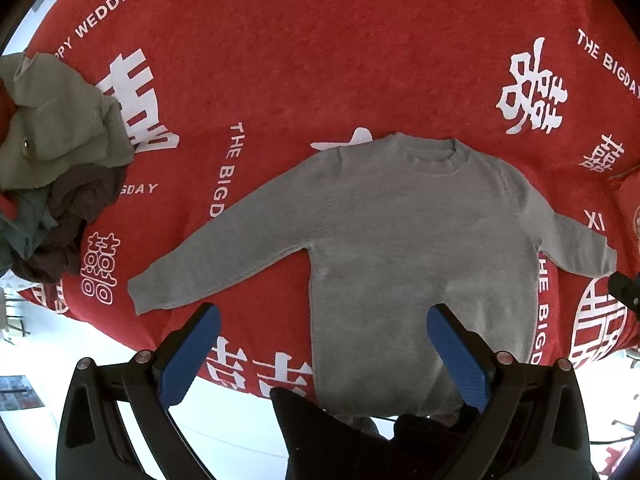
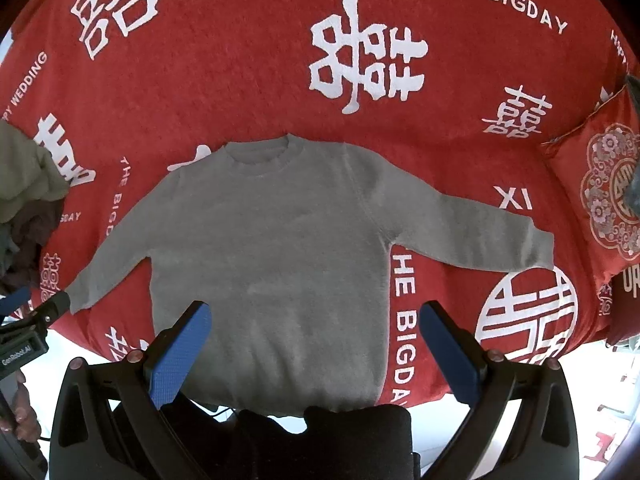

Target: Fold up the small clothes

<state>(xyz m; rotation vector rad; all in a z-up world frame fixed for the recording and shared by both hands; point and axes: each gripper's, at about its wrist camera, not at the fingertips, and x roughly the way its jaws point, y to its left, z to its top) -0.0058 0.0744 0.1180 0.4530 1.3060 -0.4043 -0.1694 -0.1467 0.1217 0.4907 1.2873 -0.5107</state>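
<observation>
Item: grey sweater [image 1: 420,240], child-size, long-sleeved, crew neck. Lies flat, face up, on red blanket [image 1: 320,72]. Long axis runs neck to hem: ribbed collar points away from cameras, hem twd the near blanket edge and just over it. Both sleeves spread out to the sides, angled down and outward, cuffs flat. Fabric looks like fine knit, matte, soft; no print, few wrinkles. Body roughly rectangular, shoulders sloped.

Surface: red blanket, fleecy pile, white double-happiness characters plus "THE BIGDAY" and "HAPPY WEDDING" lettering; a round white emblem near the sweater's right-hand sleeve in the right wrist view.

Left gripper [image 1: 324,320]: black frame, blue textured pads [image 1: 188,356], jaws spread wide, nothing between them. Hovers above the hem area, one pad over bare blanket, the other over the sweater's lower body.

Right gripper [image 2: 316,318]: same build, jaws spread wide, holding nothing, above the hem; left pad over the sweater, right pad over the blanket lettering.

Other stock: heap of clothes [image 1: 52,168] at the blanket's left edge, well apart from the sweater: olive-green piece on top, dark brownish and teal pieces under it. Red embroidered cushion [image 2: 608,200] at far right, poss. floral medallion pattern (edge of fisheye, distorted)
</observation>
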